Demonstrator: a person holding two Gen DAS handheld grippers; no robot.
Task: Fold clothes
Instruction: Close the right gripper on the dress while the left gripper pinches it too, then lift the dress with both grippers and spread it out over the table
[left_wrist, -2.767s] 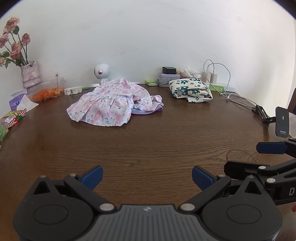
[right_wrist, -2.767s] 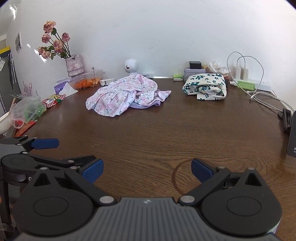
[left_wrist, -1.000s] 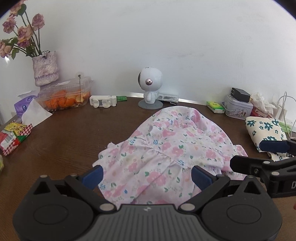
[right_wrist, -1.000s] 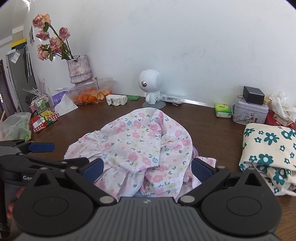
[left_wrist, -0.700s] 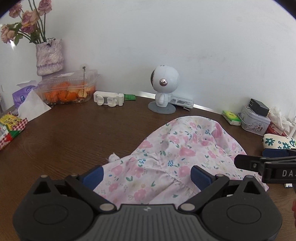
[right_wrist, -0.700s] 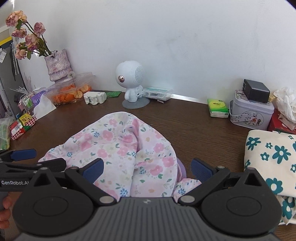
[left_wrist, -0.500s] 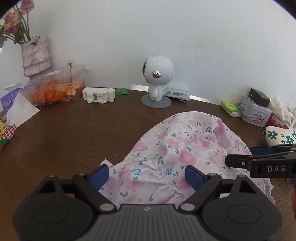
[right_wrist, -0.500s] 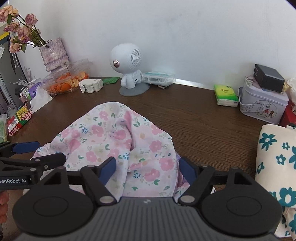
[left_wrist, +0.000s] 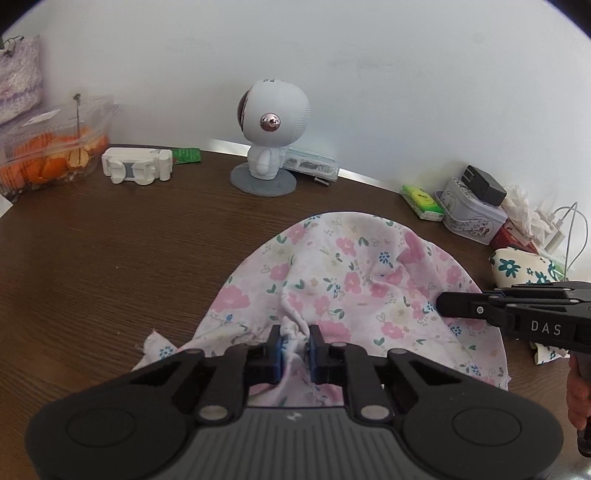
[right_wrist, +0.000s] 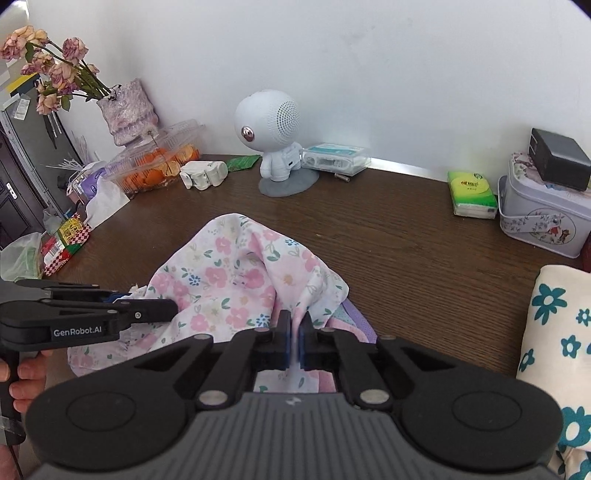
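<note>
Grasping step of the fold, by the look of it. Left gripper (left_wrist: 295, 341) closing, its blue pads (left_wrist: 277, 349) already pinching a bunched ridge of the dress (left_wrist: 343, 280) at the near edge. Right gripper (right_wrist: 294, 341) clamped tight on another fold of the same floral cloth, a little to the right of the left one. Dress heaped on the table (left_wrist: 110, 266), in front of the robot figure (left_wrist: 271, 129) and on the near side of it (crumpled, with a lilac layer showing under the right edge).

Next, probably: lifting both pinches together and drawing them apart to spread the cloth flat before any fold. Calls for an even pull, since each grip holds only a small tuck and thin fabric may slip out. Which part of the dress each pinch has caught cannot be told.

Around the robot figure: a white clip (left_wrist: 136, 170) and a clear tub of orange peel (left_wrist: 51, 147) to its left, a vase of dried roses (right_wrist: 125, 110) beyond those; a green tissue pack (right_wrist: 471, 194) and a tin (right_wrist: 543, 218) with a black charger on top to its right. A folded cloth with teal flowers (right_wrist: 554, 332) lies close on the right of the dress, and could get dragged or brushed in a wide spread. Open table nearer than the robot figure looks free enough for laying out.
</note>
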